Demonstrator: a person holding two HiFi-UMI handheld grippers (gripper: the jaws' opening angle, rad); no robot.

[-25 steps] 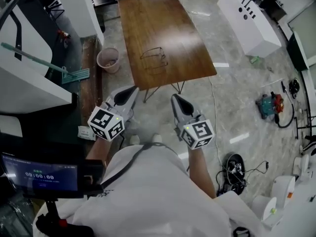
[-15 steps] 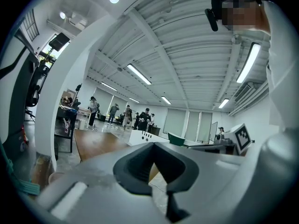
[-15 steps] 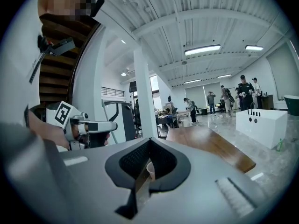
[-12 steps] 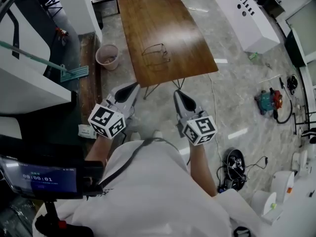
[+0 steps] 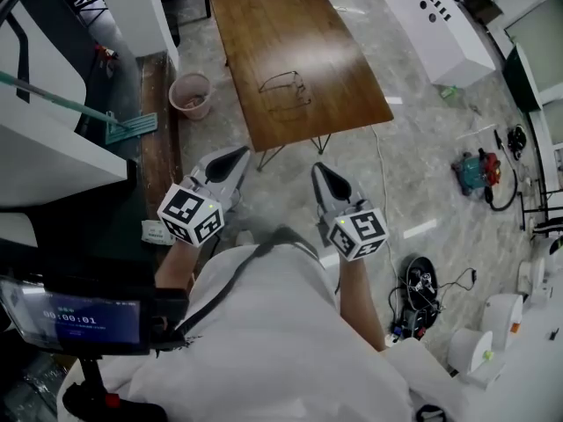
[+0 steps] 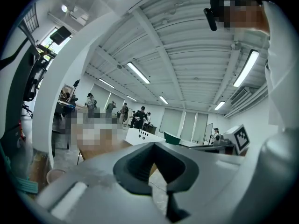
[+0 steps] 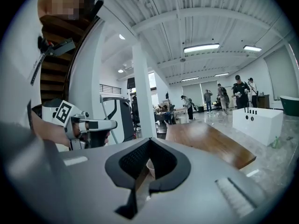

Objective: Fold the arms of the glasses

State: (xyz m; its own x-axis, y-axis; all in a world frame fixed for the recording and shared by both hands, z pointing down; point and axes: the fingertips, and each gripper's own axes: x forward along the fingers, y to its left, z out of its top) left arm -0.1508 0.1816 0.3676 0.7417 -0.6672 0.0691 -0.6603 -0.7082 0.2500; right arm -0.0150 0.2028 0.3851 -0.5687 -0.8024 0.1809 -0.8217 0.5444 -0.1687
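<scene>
In the head view a pair of thin dark-framed glasses (image 5: 286, 93) lies with its arms unfolded on a brown wooden table (image 5: 352, 86). Both grippers hang over the floor, short of the table's near edge. My left gripper (image 5: 236, 155) is shut and holds nothing. My right gripper (image 5: 319, 169) is also shut and empty. In the left gripper view the jaws (image 6: 156, 146) meet with nothing between them, and the right gripper view shows its jaws (image 7: 148, 141) closed too, pointing at the table (image 7: 205, 141).
A pink bucket (image 5: 191, 95) stands on the floor left of the table, with a mop (image 5: 123, 126) beside it. A white box (image 5: 435, 25) sits right of the table. Tools and cables (image 5: 479, 170) lie on the floor at right. A white pillar (image 7: 142, 92) stands ahead.
Both grippers have moved a little forward towards the table. Their jaws stay shut.
</scene>
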